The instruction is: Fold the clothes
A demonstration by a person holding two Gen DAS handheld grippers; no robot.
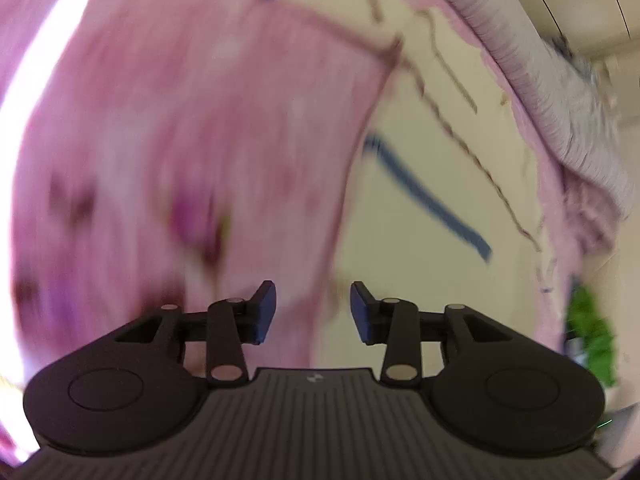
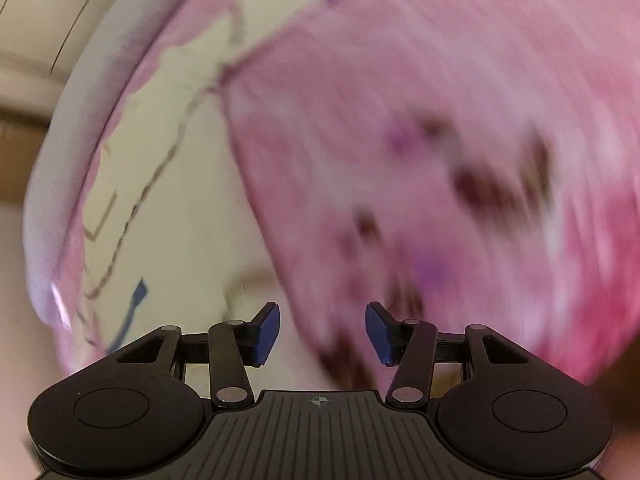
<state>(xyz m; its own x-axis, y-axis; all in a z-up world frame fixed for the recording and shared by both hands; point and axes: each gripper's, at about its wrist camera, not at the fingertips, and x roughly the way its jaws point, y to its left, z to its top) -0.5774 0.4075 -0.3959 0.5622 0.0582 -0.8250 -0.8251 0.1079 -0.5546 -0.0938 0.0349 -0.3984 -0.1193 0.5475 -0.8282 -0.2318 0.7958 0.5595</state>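
A pink garment [image 1: 192, 140] with dark and purple printed marks lies on a cream work surface [image 1: 420, 184]; both views are motion-blurred. In the left wrist view its right edge runs down toward my left gripper [image 1: 313, 312], which is open and empty above that edge. In the right wrist view the same pink garment [image 2: 440, 140] fills the right side, its left edge running down to my right gripper [image 2: 323, 334], which is open and empty over it.
The cream surface [image 2: 192, 208] bears brown dashed lines and blue tape marks [image 1: 432, 196]. A pink and grey padded border [image 1: 552, 92] rims it. Something green [image 1: 590, 332] stands beyond the edge at the right.
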